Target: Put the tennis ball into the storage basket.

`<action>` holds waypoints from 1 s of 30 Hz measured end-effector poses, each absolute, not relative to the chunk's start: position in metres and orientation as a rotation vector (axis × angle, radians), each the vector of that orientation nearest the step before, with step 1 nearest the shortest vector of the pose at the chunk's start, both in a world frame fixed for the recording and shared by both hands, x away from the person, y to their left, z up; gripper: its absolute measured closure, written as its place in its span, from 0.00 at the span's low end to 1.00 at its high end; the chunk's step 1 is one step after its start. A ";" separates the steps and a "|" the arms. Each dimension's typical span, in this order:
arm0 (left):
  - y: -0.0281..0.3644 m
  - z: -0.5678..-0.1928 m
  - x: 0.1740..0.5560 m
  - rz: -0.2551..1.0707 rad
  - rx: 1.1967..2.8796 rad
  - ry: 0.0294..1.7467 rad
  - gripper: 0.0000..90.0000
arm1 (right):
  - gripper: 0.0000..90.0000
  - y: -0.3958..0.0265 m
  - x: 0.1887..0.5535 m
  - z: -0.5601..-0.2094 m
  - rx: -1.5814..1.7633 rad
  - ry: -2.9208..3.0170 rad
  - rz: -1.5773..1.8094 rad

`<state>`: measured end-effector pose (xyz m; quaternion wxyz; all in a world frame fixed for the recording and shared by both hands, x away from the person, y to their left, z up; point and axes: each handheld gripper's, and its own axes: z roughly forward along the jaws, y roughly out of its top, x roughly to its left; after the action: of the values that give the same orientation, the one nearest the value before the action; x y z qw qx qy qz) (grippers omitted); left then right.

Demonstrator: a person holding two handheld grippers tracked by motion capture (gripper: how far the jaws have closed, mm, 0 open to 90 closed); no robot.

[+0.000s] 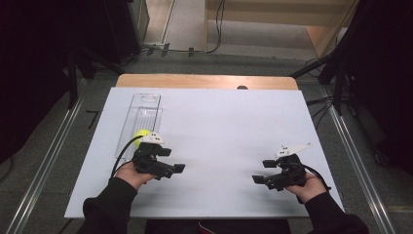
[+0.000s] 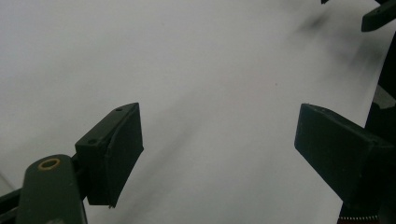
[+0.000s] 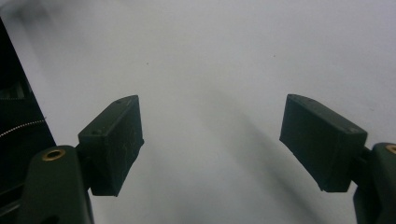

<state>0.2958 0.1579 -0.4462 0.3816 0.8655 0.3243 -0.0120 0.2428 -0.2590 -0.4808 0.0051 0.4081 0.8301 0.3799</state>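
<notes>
Yellow ball [image 1: 141,135] in clear tray [image 1: 144,109], left gripper [image 1: 176,169] just beside the tray's near end, jaws spread, empty, right gripper [image 1: 258,179] well apart from tray, jaws spread, empty.

Parted fingers [image 2: 116,154] over white table [image 2: 187,56]

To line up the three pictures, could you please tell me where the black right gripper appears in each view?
High view: the black right gripper sits low at the right, in the person's hand, open and pointing left.
Left gripper view: far off in the top right corner, what seem to be its dark jaw tips.
Right gripper view: the gripper rises from the bottom, its two jaws wide apart.
Shared landmark: the white table sheet under it.
</notes>
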 end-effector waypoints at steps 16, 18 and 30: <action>0.160 -0.457 0.283 -0.005 2.250 0.767 0.18 | 0.21 -0.260 0.243 -0.481 1.279 2.598 1.189; 0.162 -0.459 0.282 -0.007 2.255 0.769 0.18 | 0.21 -0.260 0.244 -0.481 1.279 2.598 1.187; 0.170 -0.462 0.272 -0.009 2.262 0.711 0.18 | 0.21 -0.262 0.244 -0.481 1.291 2.596 1.183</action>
<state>0.2722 0.1695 -0.4620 0.3756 0.8841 0.2779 -0.0036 0.2441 -0.2624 -0.4811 0.0052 0.4121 0.8290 0.3779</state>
